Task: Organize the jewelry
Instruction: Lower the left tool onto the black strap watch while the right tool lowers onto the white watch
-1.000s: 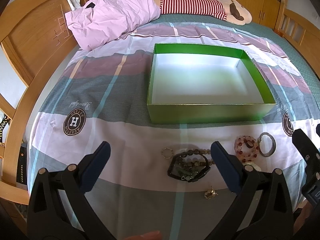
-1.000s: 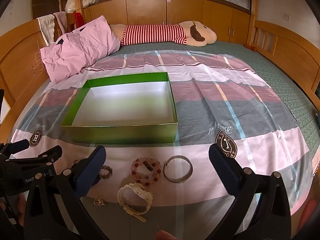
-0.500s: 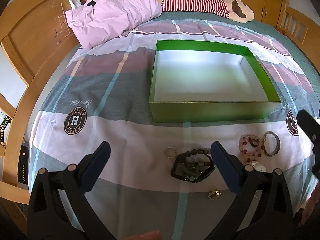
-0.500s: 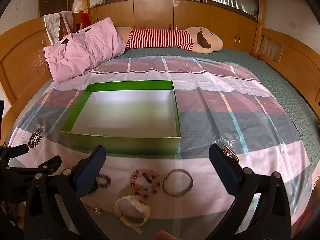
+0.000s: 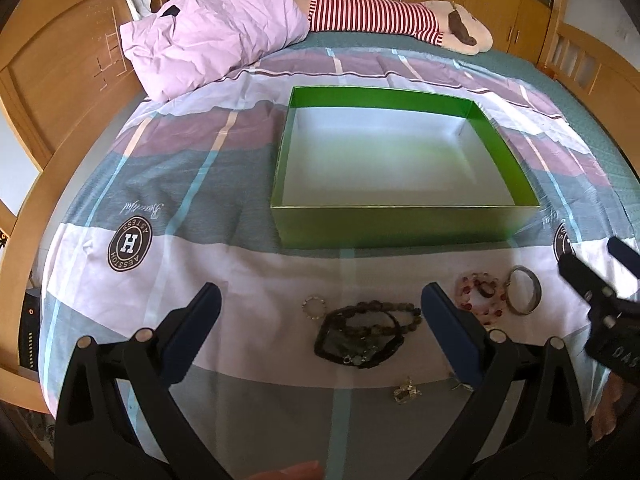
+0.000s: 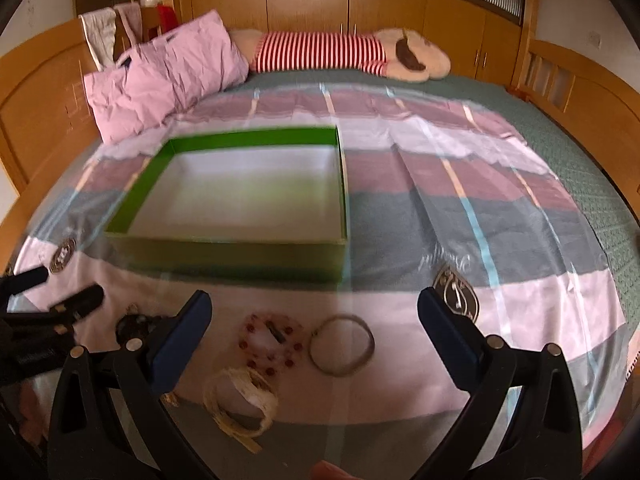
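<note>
An empty green box (image 5: 400, 232) (image 6: 224, 256) sits on the striped bedspread. In front of it lies the jewelry: a dark bead necklace (image 5: 362, 338), a small ring (image 5: 314, 306), a red bead bracelet (image 5: 482, 294) (image 6: 270, 340), a silver bangle (image 5: 524, 290) (image 6: 342, 346), a gold clip (image 5: 406, 390) and a cream watch (image 6: 240, 404). My left gripper (image 5: 320, 320) hangs open just above the necklace and ring. My right gripper (image 6: 314, 332) is open over the red bracelet and bangle. Neither one holds anything.
A pink pillow (image 5: 212, 36) and a striped plush toy (image 5: 392, 20) lie at the head of the bed. Wooden bed rails (image 5: 48, 92) run along both sides. The right gripper's tip (image 5: 592, 284) shows at the right edge of the left wrist view.
Both grippers have drifted slightly over the jewelry, and the right wrist view is now blurred by motion. The jewelry and box lie as before. The jaws stay open.
</note>
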`<state>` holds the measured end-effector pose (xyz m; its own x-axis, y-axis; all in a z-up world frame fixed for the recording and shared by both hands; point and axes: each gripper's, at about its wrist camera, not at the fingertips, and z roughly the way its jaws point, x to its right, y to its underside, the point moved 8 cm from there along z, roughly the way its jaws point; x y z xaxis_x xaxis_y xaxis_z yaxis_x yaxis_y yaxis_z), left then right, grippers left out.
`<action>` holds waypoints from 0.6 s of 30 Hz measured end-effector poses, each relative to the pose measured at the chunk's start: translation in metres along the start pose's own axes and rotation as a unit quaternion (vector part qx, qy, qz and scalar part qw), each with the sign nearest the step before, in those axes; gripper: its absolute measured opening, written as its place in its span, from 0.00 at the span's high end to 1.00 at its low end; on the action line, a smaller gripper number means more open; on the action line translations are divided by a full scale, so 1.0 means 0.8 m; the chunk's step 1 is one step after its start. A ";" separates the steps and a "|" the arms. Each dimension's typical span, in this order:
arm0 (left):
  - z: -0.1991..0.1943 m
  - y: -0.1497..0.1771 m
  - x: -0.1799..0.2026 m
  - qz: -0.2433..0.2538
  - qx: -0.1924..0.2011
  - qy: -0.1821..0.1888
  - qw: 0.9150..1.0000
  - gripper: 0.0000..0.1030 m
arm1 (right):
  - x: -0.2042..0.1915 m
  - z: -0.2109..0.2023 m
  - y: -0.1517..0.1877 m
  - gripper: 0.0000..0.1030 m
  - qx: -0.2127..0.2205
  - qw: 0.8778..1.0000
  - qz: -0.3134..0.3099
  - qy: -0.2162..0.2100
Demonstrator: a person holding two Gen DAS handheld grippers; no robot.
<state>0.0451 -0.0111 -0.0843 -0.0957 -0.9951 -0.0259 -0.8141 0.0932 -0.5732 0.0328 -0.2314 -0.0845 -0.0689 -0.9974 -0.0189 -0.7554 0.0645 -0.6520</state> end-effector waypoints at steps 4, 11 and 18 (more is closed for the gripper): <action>0.001 0.001 0.000 -0.001 0.000 -0.003 1.000 0.02 | 0.002 0.003 0.014 0.01 -0.013 1.000 -0.007 0.001; 0.007 0.002 -0.002 -0.004 -0.006 0.001 1.000 0.02 | 0.014 0.010 0.017 0.01 -0.017 0.999 -0.020 0.026; 0.026 0.011 -0.015 -0.053 -0.050 0.050 0.996 0.02 | 0.061 0.058 0.012 0.12 -0.092 0.994 0.049 0.032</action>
<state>0.0514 0.0008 -0.1059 -0.0588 -0.9917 0.1147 -0.8753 -0.0041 -0.4835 0.0520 -0.2810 -0.1268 -0.1855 -0.9824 -0.0229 -0.8494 0.1720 -0.4990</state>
